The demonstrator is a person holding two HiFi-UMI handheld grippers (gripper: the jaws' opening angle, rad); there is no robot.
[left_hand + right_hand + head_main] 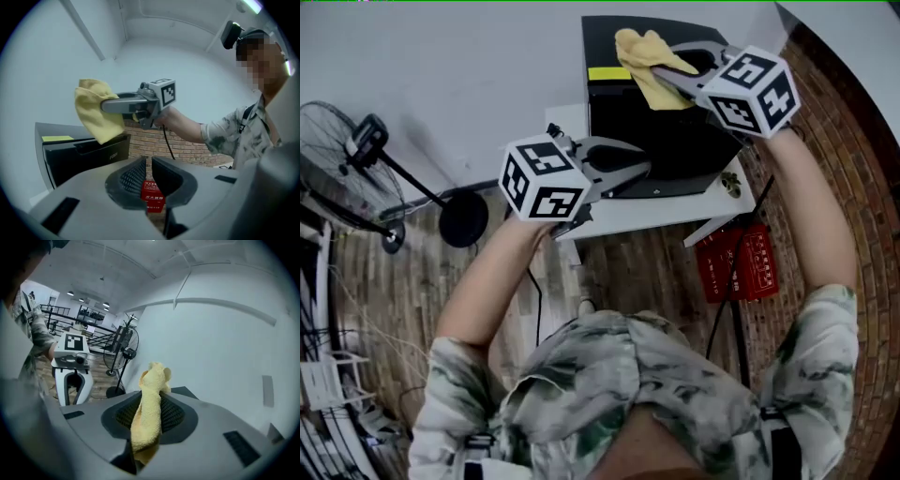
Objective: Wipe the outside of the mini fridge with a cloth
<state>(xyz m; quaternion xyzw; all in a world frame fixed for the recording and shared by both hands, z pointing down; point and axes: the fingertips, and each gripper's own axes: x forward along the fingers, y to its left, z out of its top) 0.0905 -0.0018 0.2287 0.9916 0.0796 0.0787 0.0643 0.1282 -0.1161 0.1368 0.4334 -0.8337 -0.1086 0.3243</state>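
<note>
Right gripper view: right gripper [150,405] pinches the cloth [153,380], judged soft and light, by its bunched middle, frame centre; left gripper [146,169] closed, empty.

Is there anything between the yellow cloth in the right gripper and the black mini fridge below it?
Nothing visible. The right gripper holds the yellow cloth over the top of the mini fridge; nothing lies between them. The left gripper is off to the side.
</note>
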